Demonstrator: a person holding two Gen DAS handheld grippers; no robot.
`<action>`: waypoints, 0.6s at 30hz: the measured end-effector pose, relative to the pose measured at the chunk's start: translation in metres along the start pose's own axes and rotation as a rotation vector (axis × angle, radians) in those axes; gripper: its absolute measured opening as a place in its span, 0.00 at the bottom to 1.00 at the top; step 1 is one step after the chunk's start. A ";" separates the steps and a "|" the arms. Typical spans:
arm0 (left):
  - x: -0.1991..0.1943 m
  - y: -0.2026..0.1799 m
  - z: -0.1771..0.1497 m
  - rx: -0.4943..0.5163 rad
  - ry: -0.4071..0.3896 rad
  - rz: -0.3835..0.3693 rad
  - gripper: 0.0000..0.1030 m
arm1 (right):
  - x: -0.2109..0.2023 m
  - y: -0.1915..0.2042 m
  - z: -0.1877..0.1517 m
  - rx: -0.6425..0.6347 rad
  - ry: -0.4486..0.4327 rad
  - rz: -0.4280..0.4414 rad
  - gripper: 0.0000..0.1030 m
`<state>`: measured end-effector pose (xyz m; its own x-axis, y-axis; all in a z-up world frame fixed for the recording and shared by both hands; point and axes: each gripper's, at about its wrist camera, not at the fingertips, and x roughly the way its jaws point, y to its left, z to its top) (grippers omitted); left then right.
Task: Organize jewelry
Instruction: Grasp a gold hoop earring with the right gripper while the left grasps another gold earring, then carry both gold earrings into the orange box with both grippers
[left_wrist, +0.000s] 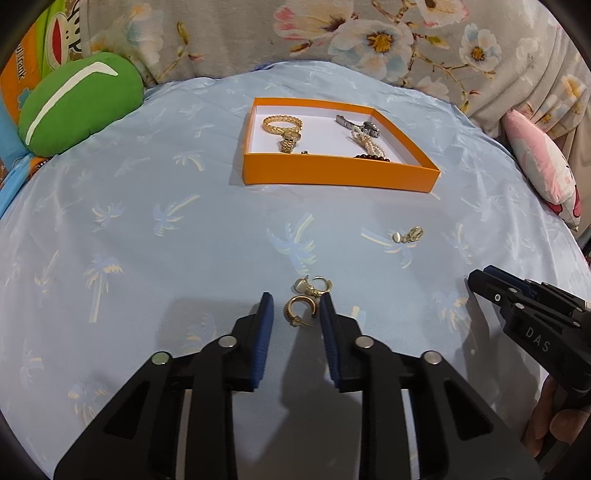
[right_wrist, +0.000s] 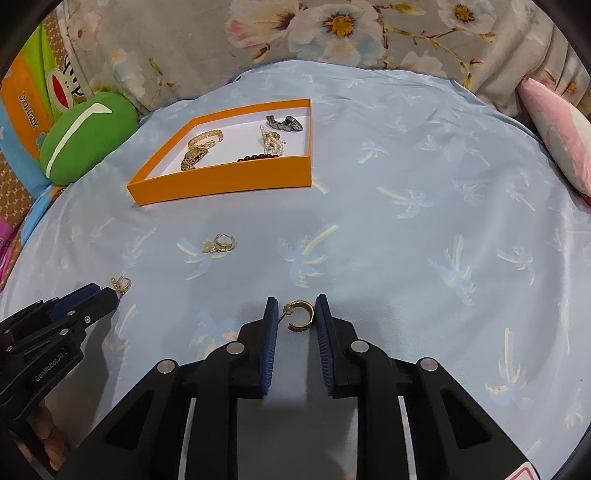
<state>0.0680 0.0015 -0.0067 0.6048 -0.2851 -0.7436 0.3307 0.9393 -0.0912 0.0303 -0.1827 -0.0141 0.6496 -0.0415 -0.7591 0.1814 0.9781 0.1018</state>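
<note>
My left gripper (left_wrist: 296, 304) is open around a gold hoop earring (left_wrist: 300, 310) lying on the blue cloth; a second small gold earring (left_wrist: 317, 285) lies just beyond it. My right gripper (right_wrist: 296, 308) is open around another gold hoop earring (right_wrist: 302, 315). A further pair of small gold earrings (left_wrist: 408, 235) lies between the grippers and the orange box (left_wrist: 340, 173); it also shows in the right wrist view (right_wrist: 219, 243). The box (right_wrist: 221, 181) holds a gold watch (left_wrist: 288, 138), a gold bracelet (left_wrist: 281, 123), pearls (left_wrist: 367, 142), dark beads and a silver watch (right_wrist: 283, 123).
A green cushion (left_wrist: 77, 103) lies at the far left and a pink cushion (left_wrist: 543, 170) at the far right. Floral fabric (left_wrist: 332, 33) rises behind the cloth. The right gripper's body (left_wrist: 532, 314) shows at the left view's right edge.
</note>
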 end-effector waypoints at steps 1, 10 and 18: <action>0.000 -0.001 0.000 0.006 0.001 -0.001 0.18 | 0.000 0.000 0.000 0.001 0.000 0.001 0.19; -0.005 -0.008 -0.006 0.031 0.005 -0.033 0.15 | -0.003 -0.003 -0.002 0.023 -0.006 0.026 0.19; -0.025 -0.009 -0.014 0.031 0.002 -0.060 0.15 | -0.015 -0.003 -0.006 0.024 -0.024 0.047 0.18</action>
<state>0.0399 0.0032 0.0037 0.5816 -0.3407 -0.7387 0.3888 0.9141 -0.1154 0.0158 -0.1838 -0.0067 0.6752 -0.0007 -0.7376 0.1676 0.9740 0.1525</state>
